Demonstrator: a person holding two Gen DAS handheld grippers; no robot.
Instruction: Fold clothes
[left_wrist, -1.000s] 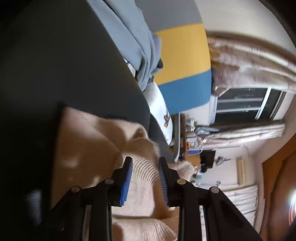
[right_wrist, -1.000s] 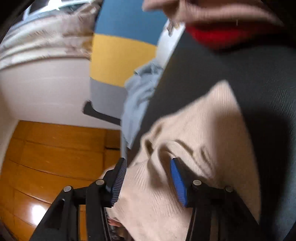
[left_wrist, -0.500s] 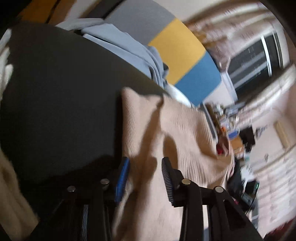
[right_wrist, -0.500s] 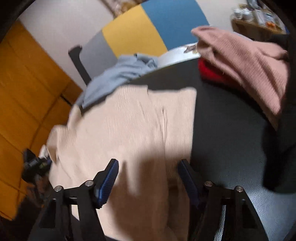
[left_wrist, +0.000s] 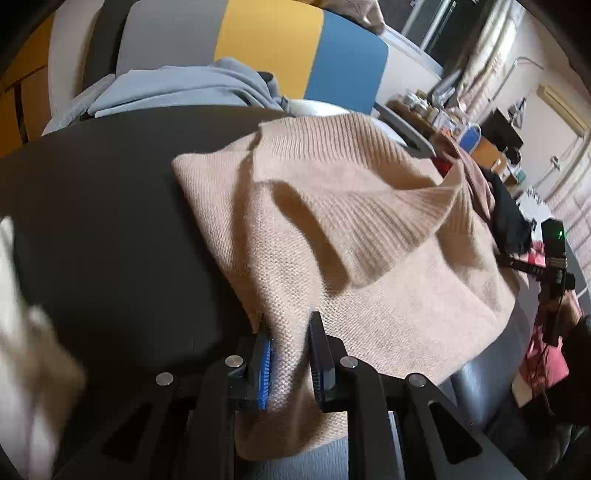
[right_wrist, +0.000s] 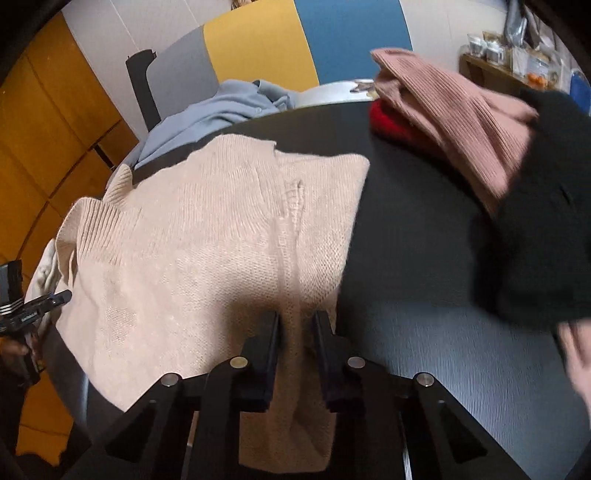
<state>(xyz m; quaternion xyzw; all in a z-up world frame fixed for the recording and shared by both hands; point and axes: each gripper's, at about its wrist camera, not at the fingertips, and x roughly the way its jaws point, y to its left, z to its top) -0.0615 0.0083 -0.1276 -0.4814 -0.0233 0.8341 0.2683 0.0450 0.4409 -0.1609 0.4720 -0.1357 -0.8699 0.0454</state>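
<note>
A beige knit sweater lies spread on the black table, its ribbed hem folded over toward the far right. My left gripper is at the sweater's near left edge, jaws closing, with a ridge of fabric pinched between the blue pads. In the right wrist view the same sweater covers the table's left half. My right gripper is at its near right edge, jaws closing, and a bunched fold of knit is squeezed between the fingers.
A grey-blue garment hangs over the table's far edge before a grey, yellow and blue chair back. A pink ribbed sweater, a red garment and a black garment lie at the right. Pale cloth lies at the near left.
Both views have rolled upright and drawn back toward the table's near side. Both pairs of jaws, wide half a second ago, have narrowed onto the sweater's near edge.
</note>
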